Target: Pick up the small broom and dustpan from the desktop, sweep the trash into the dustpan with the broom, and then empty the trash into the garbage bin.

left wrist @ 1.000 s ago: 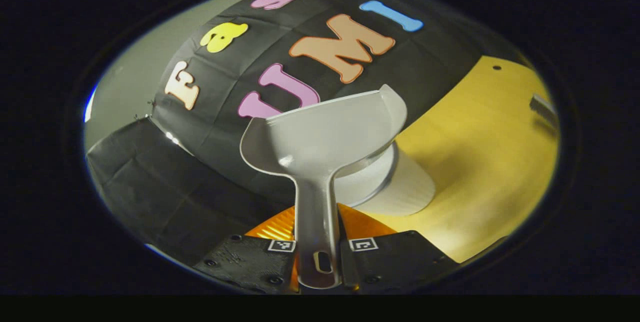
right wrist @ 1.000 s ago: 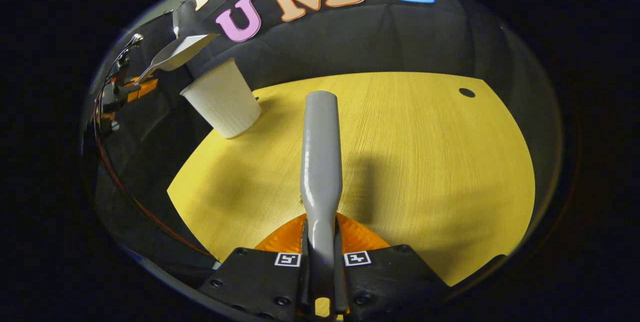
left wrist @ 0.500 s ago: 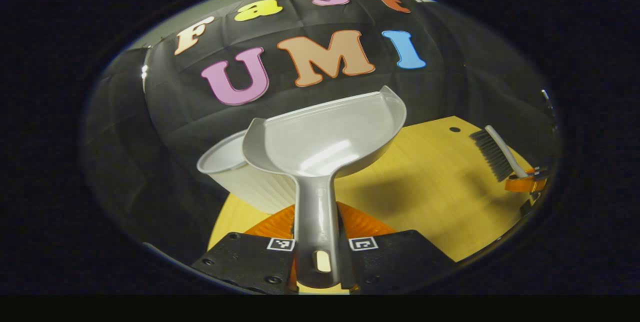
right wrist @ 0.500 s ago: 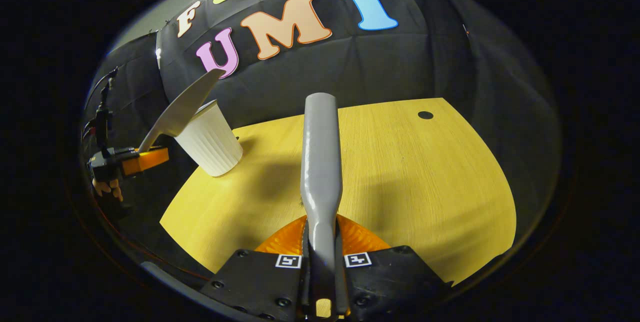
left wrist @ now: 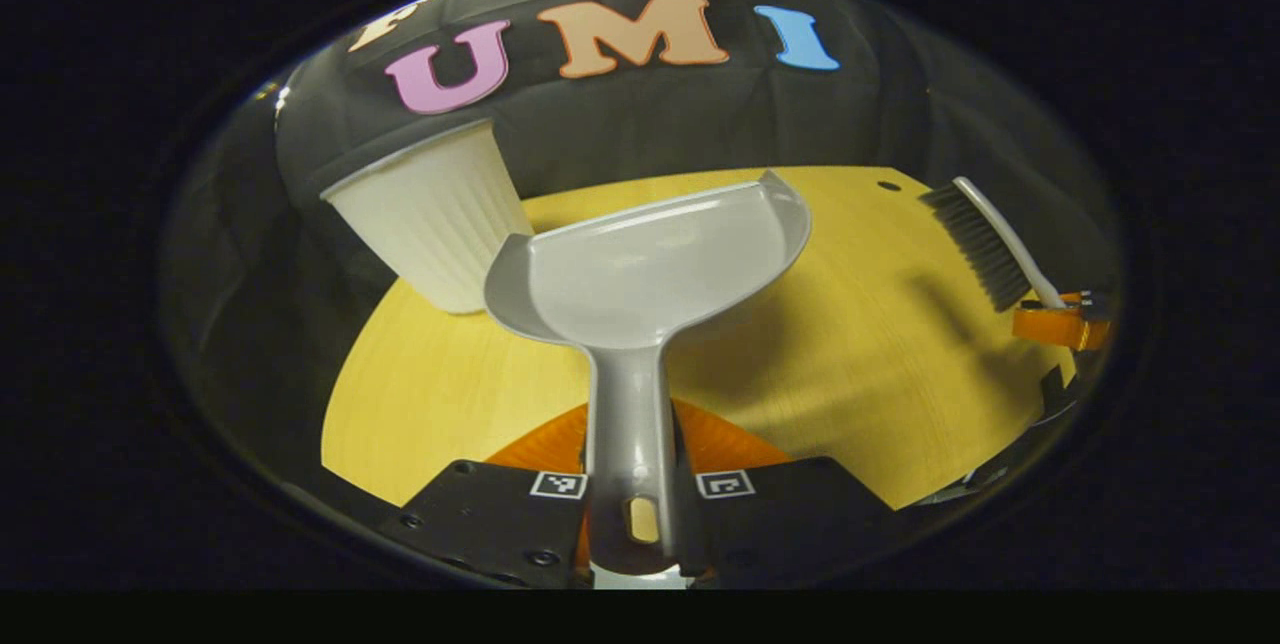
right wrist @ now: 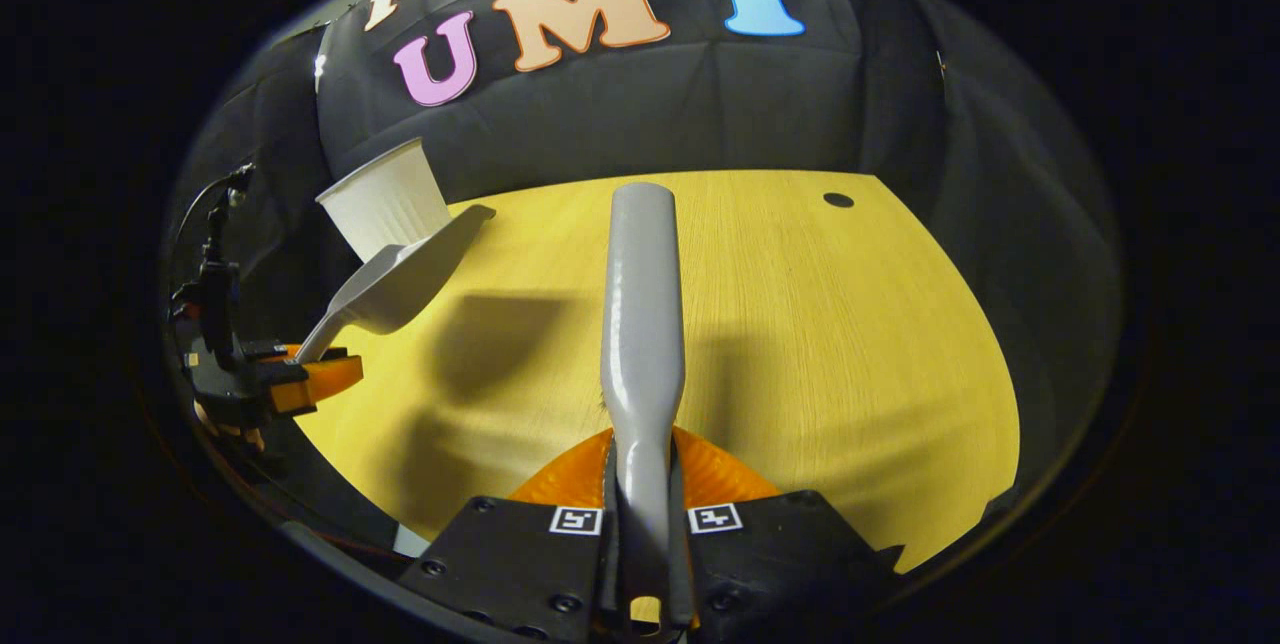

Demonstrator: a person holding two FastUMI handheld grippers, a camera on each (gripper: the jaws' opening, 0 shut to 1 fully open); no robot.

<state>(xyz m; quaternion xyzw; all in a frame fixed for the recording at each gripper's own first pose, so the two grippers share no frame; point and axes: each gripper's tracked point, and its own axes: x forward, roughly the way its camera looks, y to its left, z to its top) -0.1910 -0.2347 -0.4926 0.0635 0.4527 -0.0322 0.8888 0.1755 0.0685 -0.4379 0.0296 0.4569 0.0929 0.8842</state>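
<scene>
The booth was dark cloth on all sides, and the yellow wooden desktop (right wrist: 800,324) lay swept bare as far as either camera showed. The white ribbed bin (left wrist: 430,214) stood at the desk's far left corner, against the cloth.

Your left gripper (left wrist: 632,499) was clamped on the dustpan (left wrist: 650,264), both fingers pressed to its grey handle close to the hanging slot. The pan hung in the air just beside the bin, its open lip pointing away from you, and its scoop looked empty; I judged the tipping done, though the bin's inside was hidden from both views, so I couldn't confirm anything landed there. In the right gripper view the same pan (right wrist: 400,274) was tilted with its lip raised toward the bin's foot, clear of the wood, throwing a shadow on the desktop.

Your right gripper (right wrist: 645,534) was closed narrow on the broom (right wrist: 642,324), gripping low on the handle so the head pointed forward over mid-desk. From the left gripper view its bristles (left wrist: 975,244) faced downward, off the surface.

If putting the tools down was the step in hand, you needed to level the pan first, lower it flat well apart from the bin so the lip didn't knock it, and loosen your grip only once it rested.
</scene>
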